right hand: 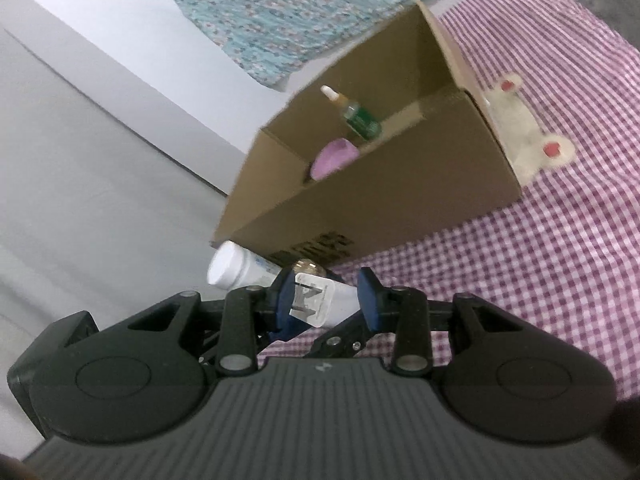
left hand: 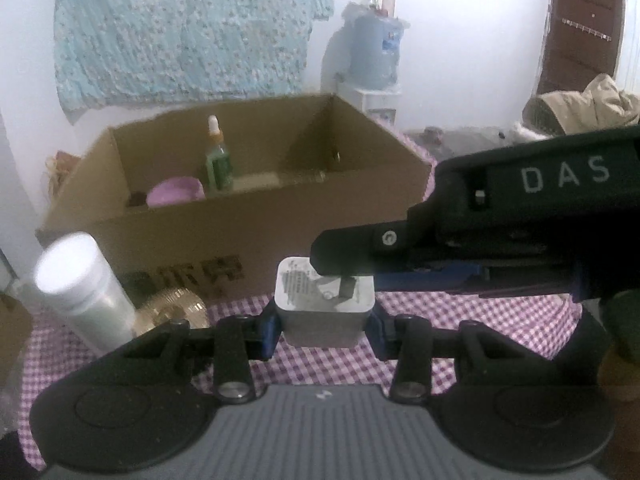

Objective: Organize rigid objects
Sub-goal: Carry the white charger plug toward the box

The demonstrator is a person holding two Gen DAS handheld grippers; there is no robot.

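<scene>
Your left gripper (left hand: 325, 326) has its blue pads pressed on both sides of a white, rounded-square plastic plug adapter (left hand: 325, 302), and your right gripper (right hand: 327, 304) pinches the same adapter by its prong end (the two metal prongs show plainly in the right wrist view). So both grippers are clamped on the one adapter, held up off the purple-and-white checked cloth (left hand: 320, 368) that covers the surface. In the left wrist view your right gripper reaches in from the right edge and its fingertip sits over the adapter's printed face.

Just behind the adapter stands an open brown cardboard box (left hand: 240, 232) with dark print on its near wall. Inside it, toward the left end, you have a green dropper bottle with a white tip (left hand: 218, 160) standing upright and a lilac rounded object (left hand: 176, 194) beside it. Outside the box, near its front-left corner, a white cylindrical plastic bottle with a white cap (left hand: 84, 292) stands on the cloth, and a gold ribbed object (left hand: 176, 310) lies between that bottle and the box wall. At the box's right end lies a cream plush thing with red spots (right hand: 524, 128)
</scene>
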